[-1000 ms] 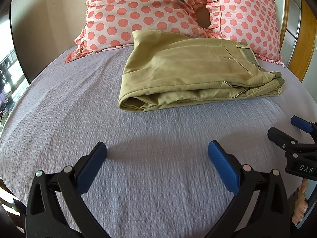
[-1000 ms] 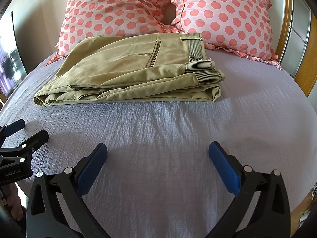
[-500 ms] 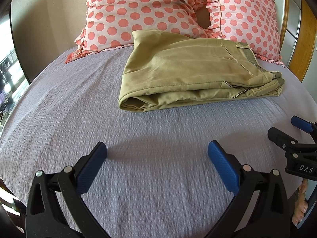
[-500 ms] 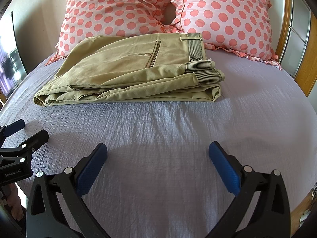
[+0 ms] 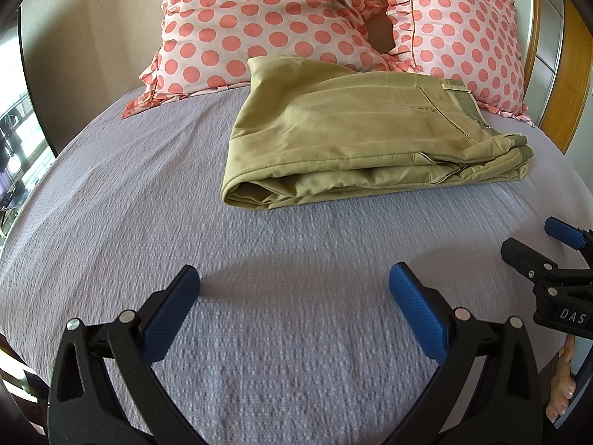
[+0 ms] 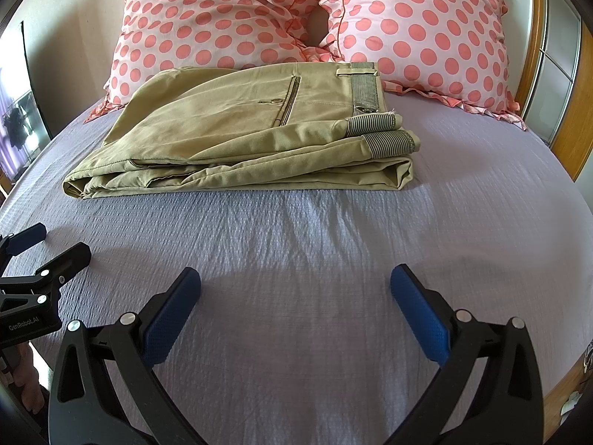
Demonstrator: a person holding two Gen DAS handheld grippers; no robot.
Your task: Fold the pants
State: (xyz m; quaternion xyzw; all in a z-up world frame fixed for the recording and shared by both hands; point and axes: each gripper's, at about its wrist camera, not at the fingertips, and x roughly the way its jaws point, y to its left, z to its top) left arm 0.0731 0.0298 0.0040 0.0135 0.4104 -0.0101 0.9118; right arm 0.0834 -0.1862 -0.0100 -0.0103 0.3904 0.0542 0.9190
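Note:
Khaki pants lie folded in a compact stack on the lilac bedspread, just in front of the pillows; they also show in the right wrist view, with the striped waistband at the right end. My left gripper is open and empty, held above the bedspread short of the pants. My right gripper is open and empty, also short of the pants. Each gripper shows at the edge of the other's view: the right gripper and the left gripper.
Two pink pillows with red dots lean behind the pants. A wooden headboard frame stands at the right. A beige wall and a window are at the left. The bedspread lies between grippers and pants.

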